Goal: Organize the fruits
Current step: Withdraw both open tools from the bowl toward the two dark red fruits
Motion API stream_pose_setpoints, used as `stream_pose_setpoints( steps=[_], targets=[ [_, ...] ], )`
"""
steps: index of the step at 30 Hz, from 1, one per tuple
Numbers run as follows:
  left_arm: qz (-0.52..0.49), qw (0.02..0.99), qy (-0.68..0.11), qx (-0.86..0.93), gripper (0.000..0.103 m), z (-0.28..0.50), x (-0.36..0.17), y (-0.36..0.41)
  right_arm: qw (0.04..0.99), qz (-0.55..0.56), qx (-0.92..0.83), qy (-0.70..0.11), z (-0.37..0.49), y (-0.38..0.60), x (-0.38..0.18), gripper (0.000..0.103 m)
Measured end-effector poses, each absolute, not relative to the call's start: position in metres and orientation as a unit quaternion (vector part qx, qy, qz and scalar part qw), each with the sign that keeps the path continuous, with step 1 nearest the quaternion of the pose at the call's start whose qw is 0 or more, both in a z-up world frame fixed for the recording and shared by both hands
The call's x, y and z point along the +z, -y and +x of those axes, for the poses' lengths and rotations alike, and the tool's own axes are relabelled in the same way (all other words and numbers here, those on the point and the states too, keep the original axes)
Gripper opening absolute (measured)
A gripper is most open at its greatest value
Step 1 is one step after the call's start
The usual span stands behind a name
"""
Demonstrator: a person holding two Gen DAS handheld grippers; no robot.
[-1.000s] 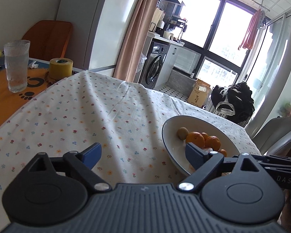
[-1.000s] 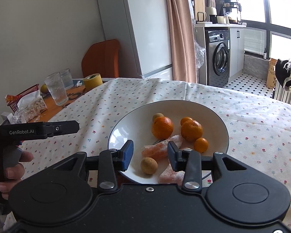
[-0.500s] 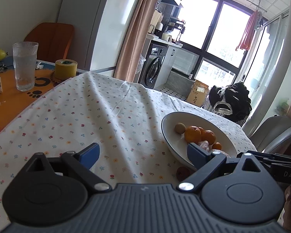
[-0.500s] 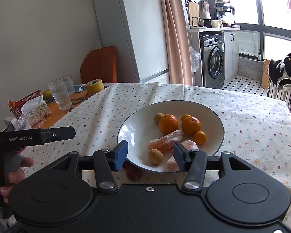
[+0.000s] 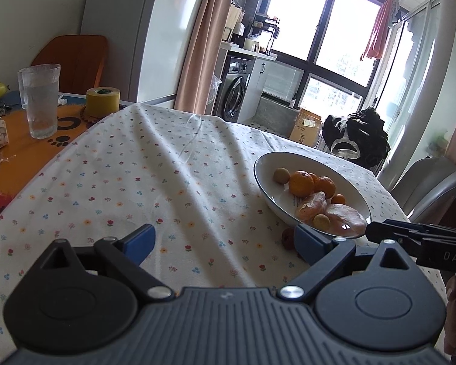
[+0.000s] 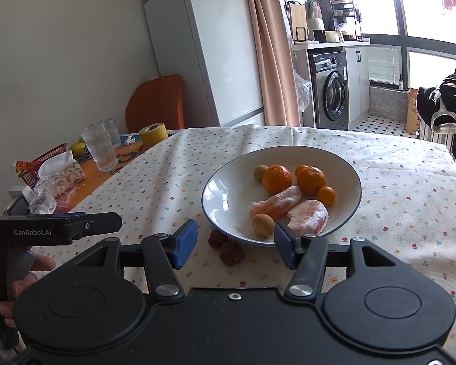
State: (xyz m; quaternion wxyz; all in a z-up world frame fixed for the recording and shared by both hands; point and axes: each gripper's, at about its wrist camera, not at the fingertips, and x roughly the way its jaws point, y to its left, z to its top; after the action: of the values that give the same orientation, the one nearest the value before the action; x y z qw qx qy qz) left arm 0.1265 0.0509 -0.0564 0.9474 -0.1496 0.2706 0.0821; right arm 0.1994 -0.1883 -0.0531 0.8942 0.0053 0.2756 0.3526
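Lining up the right gripper [image 6: 232, 245], jaws spread and empty, on two dark red fruits [image 6: 226, 248] lying on the tablecloth [image 6: 179, 164] at the near rim of the bowl [image 6: 225, 194]; next it likely lowers and pinches one, left gripper [image 5: 225, 243] spread too.

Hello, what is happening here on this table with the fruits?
A person holds a two-finger gripper in each hand over a table with a flowered cloth. Both the left gripper and the right gripper are open and hold nothing. A white bowl already contains oranges, small brownish fruits and wrapped pieces. Two dark red fruits lie on the cloth beside the bowl's near rim, between the right gripper's fingers, so they are probably next.
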Motion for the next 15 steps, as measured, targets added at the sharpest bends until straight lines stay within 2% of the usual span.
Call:
stream_pose_setpoints(
  steps=[2, 7, 11, 15],
  targets=[
    [-0.154, 0.948, -0.269, 0.08, 0.097, 0.123, -0.057, -0.052, 0.897, 0.004, 0.348, -0.271, 0.194, 0.188, -0.053, 0.071],
    [-0.157, 0.949, -0.265, 0.073, 0.101, 0.115, -0.058, -0.053, 0.903, 0.01, 0.339, -0.264, 0.183, 0.189, -0.055, 0.08],
    [-0.154, 0.949, -0.267, 0.069, 0.103, 0.105, -0.058, -0.054, 0.91, 0.026, 0.322, -0.261, 0.173, 0.191, -0.055, 0.101],
    [-0.156, 0.95, -0.261, 0.073, 0.103, 0.095, -0.054, -0.058, 0.907, 0.027, 0.329, -0.263, 0.164, 0.19, -0.055, 0.103]
  ],
)
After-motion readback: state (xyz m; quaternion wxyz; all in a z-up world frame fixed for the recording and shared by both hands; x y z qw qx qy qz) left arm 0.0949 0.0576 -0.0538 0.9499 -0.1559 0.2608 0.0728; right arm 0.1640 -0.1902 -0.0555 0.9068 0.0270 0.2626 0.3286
